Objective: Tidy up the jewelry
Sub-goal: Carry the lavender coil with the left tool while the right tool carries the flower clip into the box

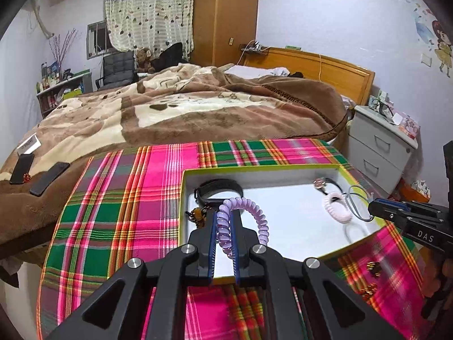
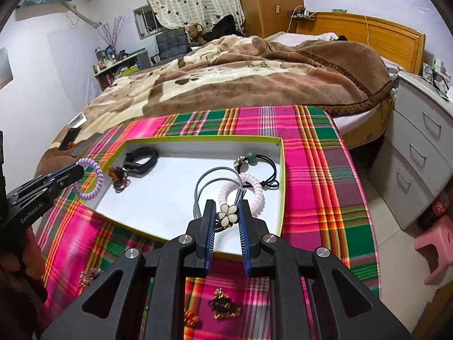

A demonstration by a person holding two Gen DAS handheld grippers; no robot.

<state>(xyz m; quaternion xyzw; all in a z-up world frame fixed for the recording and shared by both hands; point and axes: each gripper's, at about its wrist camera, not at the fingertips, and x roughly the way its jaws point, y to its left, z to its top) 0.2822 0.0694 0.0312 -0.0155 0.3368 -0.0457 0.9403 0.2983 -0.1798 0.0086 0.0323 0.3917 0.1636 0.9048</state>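
Pinching a purple coil (image 1: 243, 221), the left gripper (image 1: 223, 218) hides its lower loop, while the right gripper (image 2: 225, 212) clamps a flower tie (image 2: 226, 212) whose grey loops (image 2: 215, 182) overhang the tray (image 2: 203, 138).

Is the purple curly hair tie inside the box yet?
Not yet. The left gripper holds the purple tie above the box edge.

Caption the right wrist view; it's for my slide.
Right gripper holds a white flower hair tie over the shallow box; left gripper carries a purple coil tie.
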